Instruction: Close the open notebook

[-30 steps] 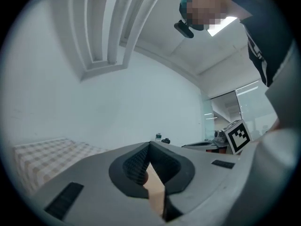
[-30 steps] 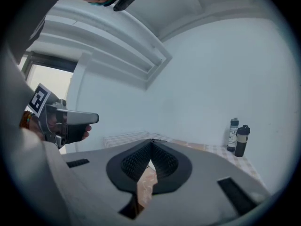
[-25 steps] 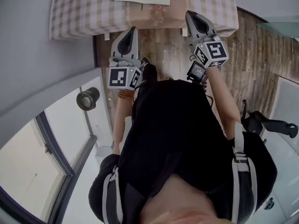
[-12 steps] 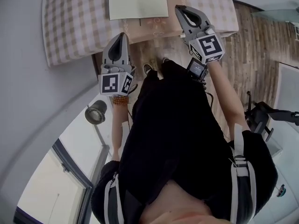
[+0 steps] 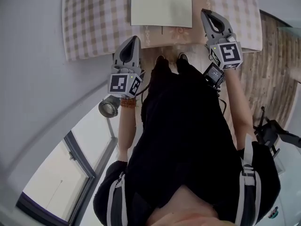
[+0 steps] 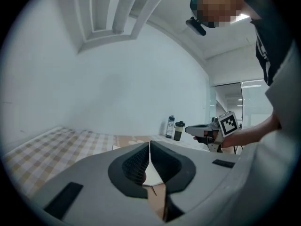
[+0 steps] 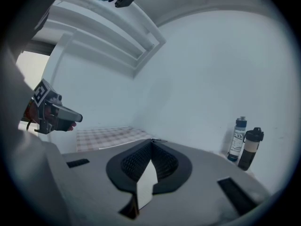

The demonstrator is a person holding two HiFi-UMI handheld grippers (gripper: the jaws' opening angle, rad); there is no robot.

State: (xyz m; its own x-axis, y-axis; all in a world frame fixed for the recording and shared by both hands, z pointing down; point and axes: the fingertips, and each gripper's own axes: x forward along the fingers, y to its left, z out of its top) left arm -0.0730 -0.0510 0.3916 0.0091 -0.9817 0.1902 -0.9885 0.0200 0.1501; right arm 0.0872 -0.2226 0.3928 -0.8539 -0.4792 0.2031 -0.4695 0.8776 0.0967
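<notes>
At the top centre of the head view, the open notebook point(image 5: 161, 6) lies flat on the checked tabletop point(image 5: 94, 22), showing more fully than a second ago. The left tool point(image 5: 132, 40) and the right tool point(image 5: 210, 14) have moved nearer it, jaws together and empty.

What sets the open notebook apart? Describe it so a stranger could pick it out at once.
Start at the table covered by a beige-and-white checked cloth. On its tan middle strip, near the edge facing the person, lies the open notebook, a flat cream rectangle. Its neighbours, a clear bottle and a dark flask, stand upright by the wall.
</notes>
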